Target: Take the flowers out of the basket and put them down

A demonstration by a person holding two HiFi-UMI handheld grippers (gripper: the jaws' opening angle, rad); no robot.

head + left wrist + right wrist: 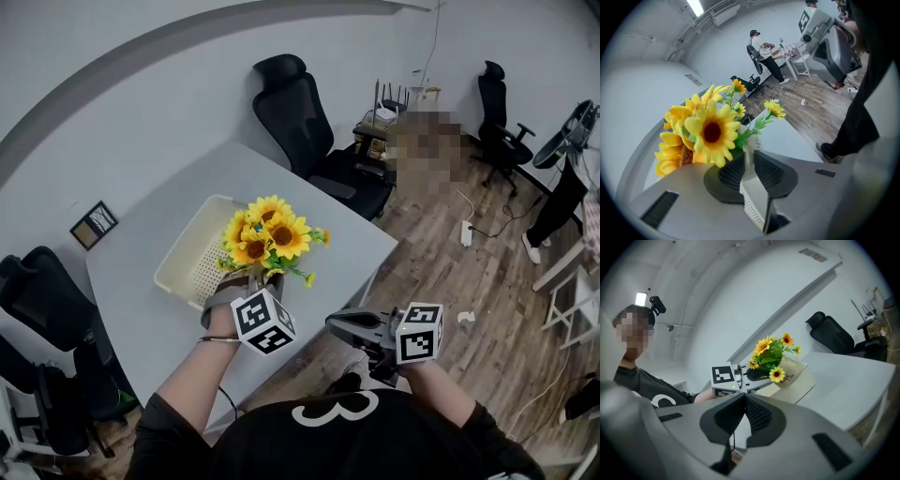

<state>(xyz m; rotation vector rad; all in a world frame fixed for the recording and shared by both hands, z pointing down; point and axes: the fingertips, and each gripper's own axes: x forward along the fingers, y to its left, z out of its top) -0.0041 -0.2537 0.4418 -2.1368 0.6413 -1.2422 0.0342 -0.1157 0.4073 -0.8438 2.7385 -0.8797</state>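
Flowers (267, 234) gripped in the left gripper (253, 278), jaws pinched on the base of the bunch, pads close with only a narrow pale strip showing between them. Held over the near right corner of the basket (187, 267), yellow heads spread above its rim and tipped away from the body. Seen from the right gripper view as planted in a cream pot (791, 370) with dark lettering, tilted over the basket. Could not tell whether the pot rested on the rim or hung clear of it.

Basket itself cream, perforated and rectangular, set on a grey table (141, 309).

Right gripper (333, 323) well to the right of the basket and nearer the body, out past the table edge and over the wooden floor (469, 281). Pointed back toward the basket, jaws closed together, pads meeting at the tips, nothing between them.

Left of the basket, laid flat on the same table: a small dark-framed card (94, 225), well apart from it. Beyond the basket, at the far side of the table, parked a black office chair (300, 112).
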